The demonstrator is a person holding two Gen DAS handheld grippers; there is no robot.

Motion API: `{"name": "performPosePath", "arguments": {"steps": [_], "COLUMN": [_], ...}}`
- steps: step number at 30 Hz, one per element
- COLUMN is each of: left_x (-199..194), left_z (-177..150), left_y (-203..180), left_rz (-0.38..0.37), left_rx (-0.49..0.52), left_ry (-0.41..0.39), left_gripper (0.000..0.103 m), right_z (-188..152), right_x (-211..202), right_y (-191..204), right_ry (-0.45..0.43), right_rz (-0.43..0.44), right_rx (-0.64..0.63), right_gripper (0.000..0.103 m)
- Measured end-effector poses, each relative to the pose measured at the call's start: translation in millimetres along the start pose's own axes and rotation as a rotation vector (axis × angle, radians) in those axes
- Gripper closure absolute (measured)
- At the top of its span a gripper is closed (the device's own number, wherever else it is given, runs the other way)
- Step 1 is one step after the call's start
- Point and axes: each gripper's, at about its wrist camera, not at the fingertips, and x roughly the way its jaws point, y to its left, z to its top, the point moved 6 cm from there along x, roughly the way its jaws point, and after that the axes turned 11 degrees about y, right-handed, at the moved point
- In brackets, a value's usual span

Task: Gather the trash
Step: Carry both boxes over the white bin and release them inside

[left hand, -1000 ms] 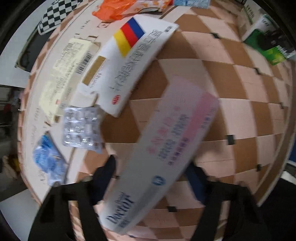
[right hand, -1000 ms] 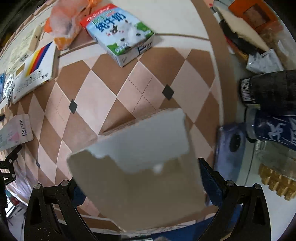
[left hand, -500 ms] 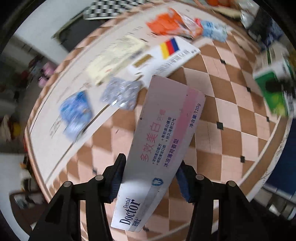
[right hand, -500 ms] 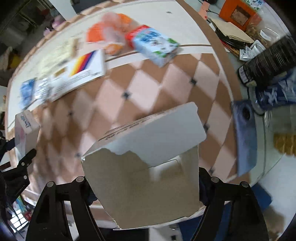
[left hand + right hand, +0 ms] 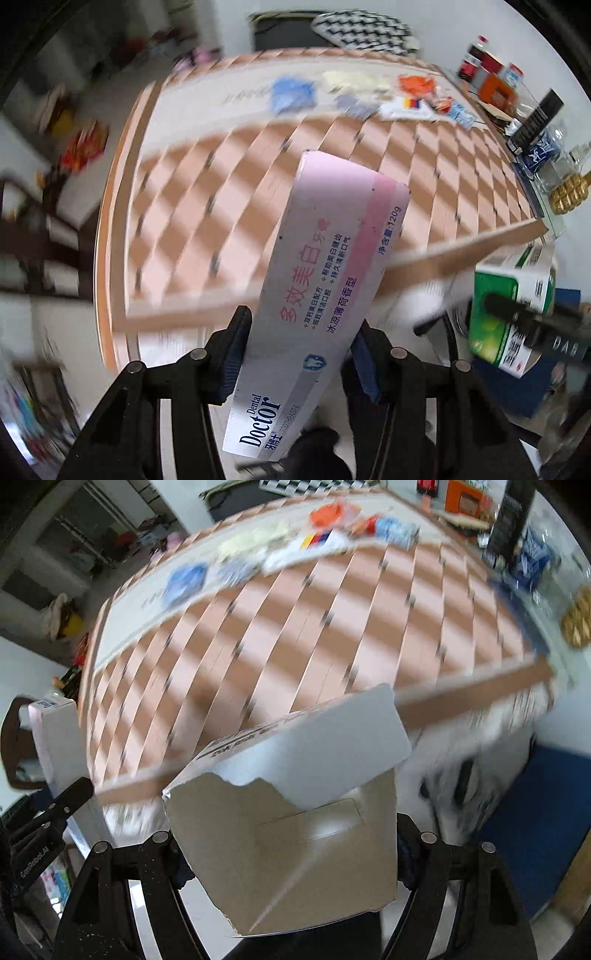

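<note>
Both pairs of tongs have pulled back and up from the checkered worktop (image 5: 229, 206) since a second ago — its near edge now shows below each held box, and the surface is smeared by motion blur. Left tongs (image 5: 301, 354) are closed on a pink and white toothpaste box (image 5: 325, 295), gripped near its printed lower end and tilted up to the right, clear of the worktop. Right tongs (image 5: 288, 853) are closed on a torn cardboard box (image 5: 295, 830), its ragged brown inside facing the camera and a white flap folded over the top. In the left wrist view that same box shows green (image 5: 511, 306) at the right. Remaining trash — blue, orange and white wrappers (image 5: 317, 535) — lies blurred along the worktop's far edge.
</note>
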Motion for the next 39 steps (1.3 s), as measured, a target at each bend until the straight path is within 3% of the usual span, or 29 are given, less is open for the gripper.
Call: {"name": "performPosePath", "arguments": {"steps": [5, 9, 15, 22, 28, 32, 34, 35, 39], "left_x": [30, 82, 184, 333, 418, 441, 439, 438, 421], "left_z": [-84, -139, -170, -173, -166, -162, -162, -163, -170], "left_y": [30, 47, 59, 74, 92, 101, 109, 112, 130], "left_rz": [-0.088, -0.126, -0.182, -0.277, -0.329, -0.347, -0.321, -0.299, -0.180], "left_rx": [-0.126, -0.205, -0.297, -0.400, -0.423, -0.441, -0.436, -0.433, -0.425], "left_ry": [0.123, 0.234, 0.368, 0.505, 0.546, 0.543, 0.531, 0.524, 0.446], "left_gripper": [0.054, 0.054, 0.054, 0.054, 0.052, 0.013, 0.012, 0.012, 0.012], "right_z": [-92, -147, -192, -198, -178, -165, -160, -159, -157], "right_x": [44, 94, 190, 321, 421, 472, 489, 495, 500], "right_y": [28, 36, 37, 32, 31, 31, 34, 35, 39], "right_ry": [0.122, 0.230, 0.378, 0.452, 0.465, 0.491, 0.502, 0.506, 0.489], "right_rz": [0.022, 0.021, -0.012, -0.022, 0.013, 0.070, 0.118, 0.136, 0.139], "right_rx": [-0.018, -0.031, -0.048, -0.047, -0.015, 0.023, 0.034, 0.033, -0.004], "right_gripper": [0.022, 0.022, 0.022, 0.022, 0.022, 0.014, 0.010, 0.001, 0.000]}}
